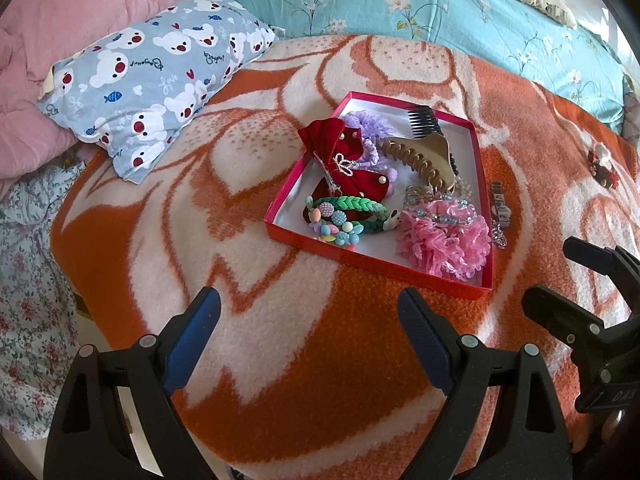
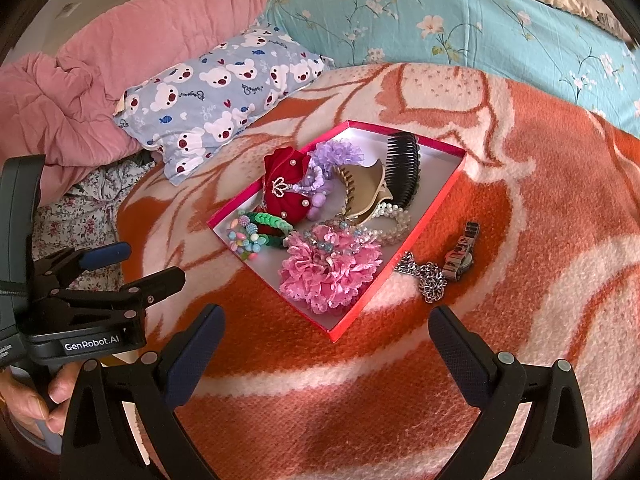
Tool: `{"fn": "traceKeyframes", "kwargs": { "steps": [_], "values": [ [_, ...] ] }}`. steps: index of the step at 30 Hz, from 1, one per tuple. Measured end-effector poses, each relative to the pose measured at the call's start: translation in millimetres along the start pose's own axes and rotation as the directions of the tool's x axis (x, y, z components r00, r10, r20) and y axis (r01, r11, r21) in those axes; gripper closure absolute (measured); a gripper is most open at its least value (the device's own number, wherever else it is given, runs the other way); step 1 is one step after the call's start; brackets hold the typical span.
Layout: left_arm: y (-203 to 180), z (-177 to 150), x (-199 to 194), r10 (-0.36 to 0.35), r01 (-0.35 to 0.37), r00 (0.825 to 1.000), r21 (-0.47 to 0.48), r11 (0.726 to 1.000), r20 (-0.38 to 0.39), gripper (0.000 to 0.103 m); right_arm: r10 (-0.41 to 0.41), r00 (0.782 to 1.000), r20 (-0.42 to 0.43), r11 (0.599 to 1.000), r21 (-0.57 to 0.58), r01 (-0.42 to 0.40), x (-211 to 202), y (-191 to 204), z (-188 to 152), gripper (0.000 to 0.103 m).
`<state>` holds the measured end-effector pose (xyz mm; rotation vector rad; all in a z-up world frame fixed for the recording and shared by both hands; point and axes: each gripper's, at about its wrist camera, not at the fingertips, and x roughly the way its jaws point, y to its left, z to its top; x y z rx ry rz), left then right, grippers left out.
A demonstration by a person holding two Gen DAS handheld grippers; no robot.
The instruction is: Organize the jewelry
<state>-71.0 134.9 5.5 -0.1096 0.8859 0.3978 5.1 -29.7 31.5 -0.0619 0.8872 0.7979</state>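
A shallow red box (image 1: 280,229) (image 2: 348,330) lies on the orange and white blanket. It holds a red velvet bow (image 1: 344,148) (image 2: 286,188), a pink scrunchie (image 1: 448,240) (image 2: 328,272), a tan claw clip (image 1: 424,156) (image 2: 364,192), a black comb (image 2: 404,168), a purple scrunchie, green and beaded bands and pearls. A wristwatch (image 2: 460,256) (image 1: 500,200) and a silver chain (image 2: 428,276) lie on the blanket just right of the box. My left gripper (image 1: 308,320) is open and empty, near the box's front. My right gripper (image 2: 326,336) is open and empty over the box's near corner.
A bear-print pillow (image 1: 156,80) (image 2: 224,92) lies left of the box, with a pink quilt (image 2: 100,92) behind it and a teal floral pillow (image 1: 400,4) at the back. A small red ornament (image 1: 604,168) lies at the far right. The bed edge is at the lower left.
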Motion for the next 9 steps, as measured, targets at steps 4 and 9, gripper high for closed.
{"fn": "traceKeyframes", "kwargs": {
  "steps": [4, 9],
  "values": [
    [-0.8, -0.5, 4.8, -0.007, 0.007, 1.000, 0.000, 1.000, -0.002, 0.012, -0.001, 1.000, -0.001, 1.000, 0.004, 0.001, 0.9, -1.3, 0.1, 0.001],
    [-2.2, 3.6, 13.6, -0.027, 0.027, 1.000, -0.002, 1.000, -0.002, 0.012, -0.008, 1.000, -0.009, 1.000, 0.028, 0.008, 6.8, -7.5, -0.5, 0.001]
  ]
}}
